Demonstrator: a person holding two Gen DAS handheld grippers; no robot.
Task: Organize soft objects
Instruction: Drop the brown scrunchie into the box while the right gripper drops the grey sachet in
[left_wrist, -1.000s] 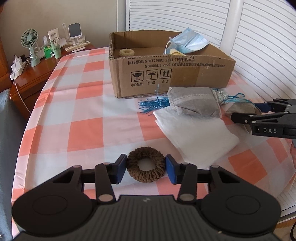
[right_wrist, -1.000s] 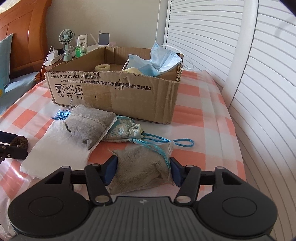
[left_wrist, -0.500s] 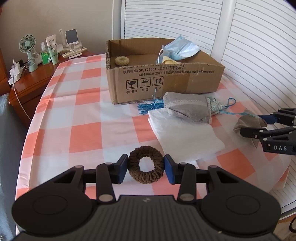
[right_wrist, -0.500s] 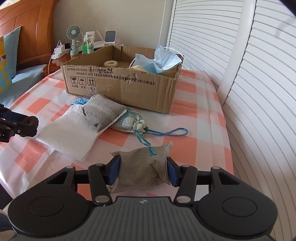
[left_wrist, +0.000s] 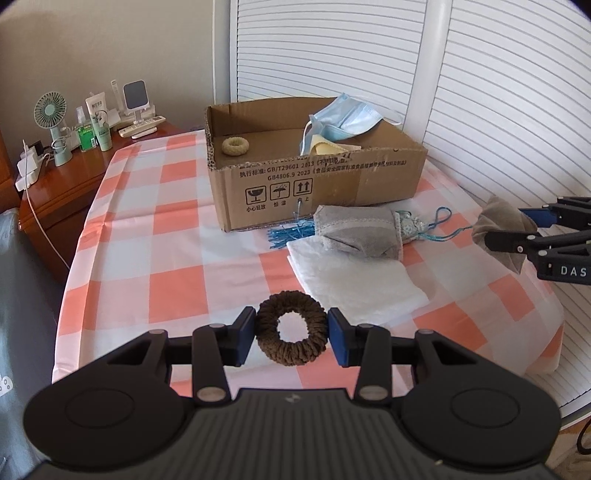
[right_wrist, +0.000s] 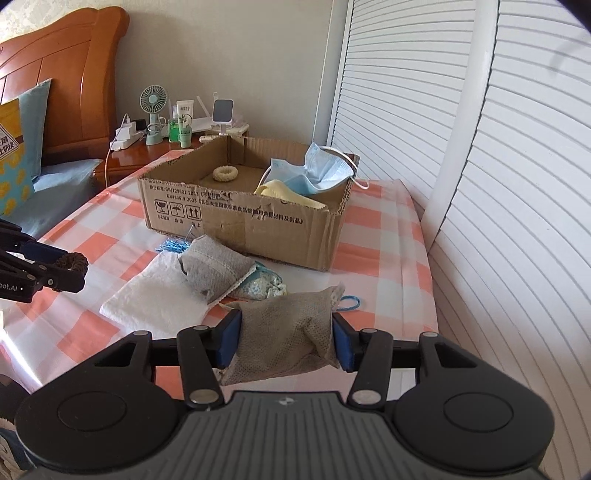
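- Checked cloth (left_wrist: 147, 236) in orange and white covers the table; white louvred shutters (left_wrist: 498, 110) stand behind it and along the right.
- Far left, a wooden nightstand (left_wrist: 62, 184) holds a small fan (left_wrist: 51, 125), bottles and a phone stand. Only the right wrist view shows the bed's headboard (right_wrist: 66, 74) and a blue pillow (right_wrist: 26, 140) further left.
- Left gripper (left_wrist: 291, 334) is pinched on a brown scrunchie (left_wrist: 291, 332), both blue pads against its sides, held clear above the cloth. The right view sees it from the side, at the left edge, with the scrunchie at the fingertips.
- Far centre sits an open box (left_wrist: 325, 184). Inside lie a cream scrunchie (left_wrist: 235, 146) at the left, a yellow cloth (left_wrist: 325, 147) and a blue mask (left_wrist: 347, 118) draped on the right rim.
- Just in front of the box lies a grey pouch (left_wrist: 354, 232), its near end resting on a white folded towel (left_wrist: 354, 280). A blue tassel (left_wrist: 288, 232) pokes out at its left, a patterned sachet (right_wrist: 262, 284) with blue cord at its right.
- Right gripper (right_wrist: 284, 341) is clamped on a grey sachet (right_wrist: 284, 339), which fills the gap between the pads and sags below them, lifted off the table. Its jaws have just been closing on it. The left view shows this sachet (left_wrist: 502, 229) hanging at the far right, which also shows the table's near right corner.
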